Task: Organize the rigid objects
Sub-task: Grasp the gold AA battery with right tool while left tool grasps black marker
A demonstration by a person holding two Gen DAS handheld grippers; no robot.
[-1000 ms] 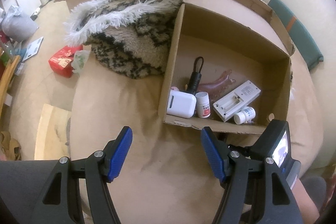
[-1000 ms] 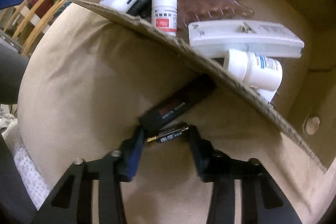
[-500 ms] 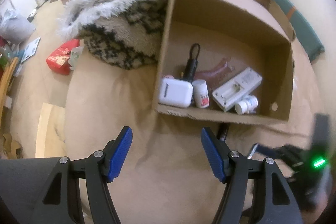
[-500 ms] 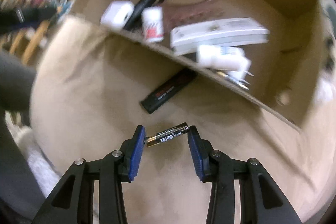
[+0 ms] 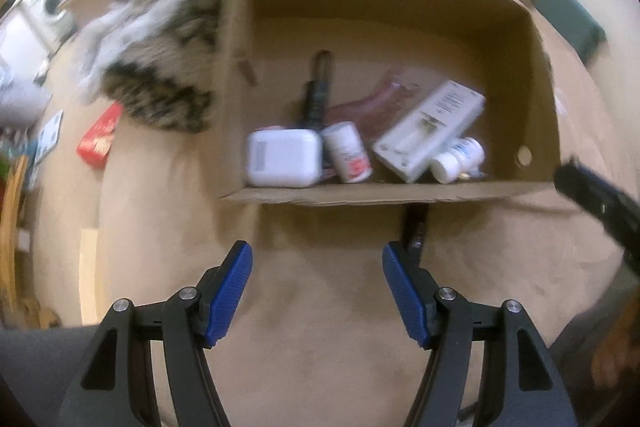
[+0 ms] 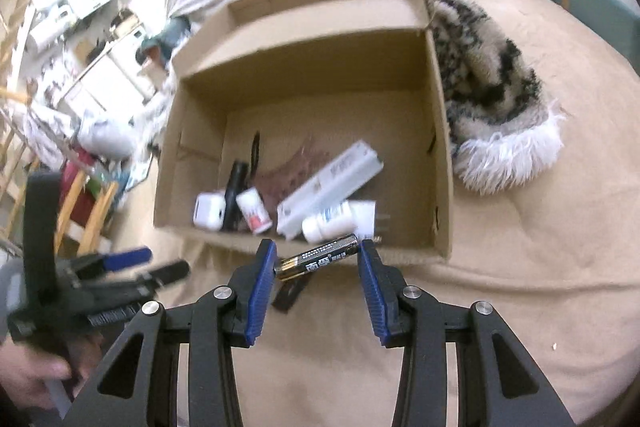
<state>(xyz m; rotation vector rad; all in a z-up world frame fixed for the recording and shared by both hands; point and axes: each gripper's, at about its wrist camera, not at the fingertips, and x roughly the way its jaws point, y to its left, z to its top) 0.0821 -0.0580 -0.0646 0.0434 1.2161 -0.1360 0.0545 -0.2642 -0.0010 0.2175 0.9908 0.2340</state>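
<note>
An open brown cardboard box [image 6: 436, 155] is sitting on a tan bed cover [image 6: 520, 307]. A fluffy black-and-white blanket [image 6: 492, 99] is lying right beside the box. Inside, along the near wall, a white square case [image 5: 282, 158], 2 white pill bottles [image 5: 348, 151] and a long white flat charger [image 5: 432, 123] are lying close together. A flat black stick [image 6: 290, 293] is lying on the cover just outside that wall.

chinese characters "南孚" on the battery [image 6: 318, 257] (other labels too blurred)
</note>
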